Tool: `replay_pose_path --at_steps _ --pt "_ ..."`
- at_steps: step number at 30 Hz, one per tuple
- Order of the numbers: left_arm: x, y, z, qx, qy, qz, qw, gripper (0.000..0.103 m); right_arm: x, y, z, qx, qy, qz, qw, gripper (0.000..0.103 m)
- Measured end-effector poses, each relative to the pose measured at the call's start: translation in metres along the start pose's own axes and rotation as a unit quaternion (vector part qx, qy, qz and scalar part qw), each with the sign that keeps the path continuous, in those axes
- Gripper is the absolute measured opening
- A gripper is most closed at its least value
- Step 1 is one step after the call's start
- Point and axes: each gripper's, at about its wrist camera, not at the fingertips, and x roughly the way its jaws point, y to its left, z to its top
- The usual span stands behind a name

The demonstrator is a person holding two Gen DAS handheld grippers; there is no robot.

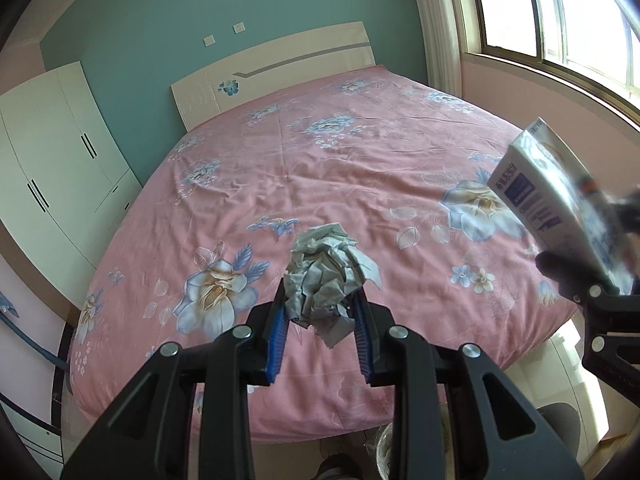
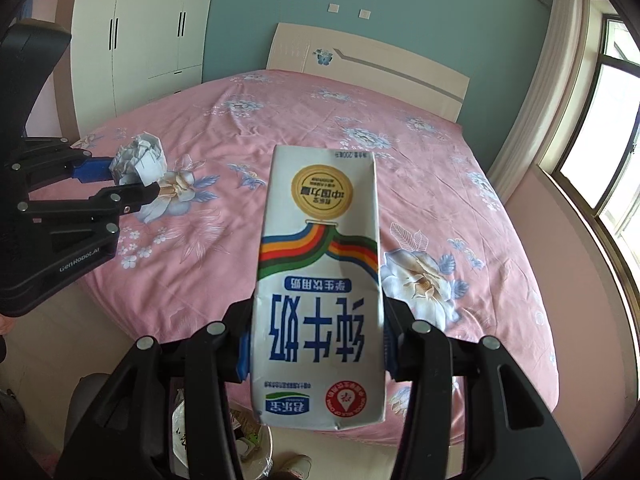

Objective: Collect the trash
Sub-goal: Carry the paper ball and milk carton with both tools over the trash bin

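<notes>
My left gripper (image 1: 322, 304) is shut on a crumpled grey-white paper wad (image 1: 326, 276), held in the air above the foot of the pink flowered bed (image 1: 320, 160). The same paper wad (image 2: 138, 160) shows at the left of the right wrist view, pinched between the left gripper's blue pads (image 2: 94, 170). My right gripper (image 2: 316, 344) is shut on a white milk carton (image 2: 320, 280) with a rainbow stripe, held upside down above the bed (image 2: 440, 184). In the left wrist view that carton (image 1: 556, 200) appears blurred at the far right.
A bin lined with clear plastic (image 2: 256, 444) holding litter sits on the floor below the bed's foot, beside a person's shoe (image 2: 296, 466). A white wardrobe (image 1: 52, 168) stands left of the bed, a window (image 1: 560, 12) on the right, and a headboard (image 2: 368, 68) at the far wall.
</notes>
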Motion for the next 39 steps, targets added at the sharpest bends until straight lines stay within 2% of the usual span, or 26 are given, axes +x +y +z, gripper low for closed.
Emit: replay_pose_path --at_steps 6,13,24,39 --pt "-0.044 -0.001 -0.018 0.004 -0.018 -0.004 0.9998 0.032 -0.046 0.005 -0.019 -0.003 -0.016 -0.004 1.000 0.048" --pt "-0.062 -0.008 -0.051 0.016 -0.012 -0.014 0.9997 0.032 -0.056 0.011 -0.046 -0.006 -0.003 0.006 1.000 0.048" --pt "-0.028 -0.026 -0.109 0.023 0.052 -0.039 0.9976 0.032 -0.023 0.022 -0.101 0.006 0.059 0.032 0.998 0.049" --pt "0.039 -0.048 -0.185 0.020 0.152 -0.075 0.9854 0.032 0.043 0.043 -0.174 0.018 0.158 0.067 0.985 0.048"
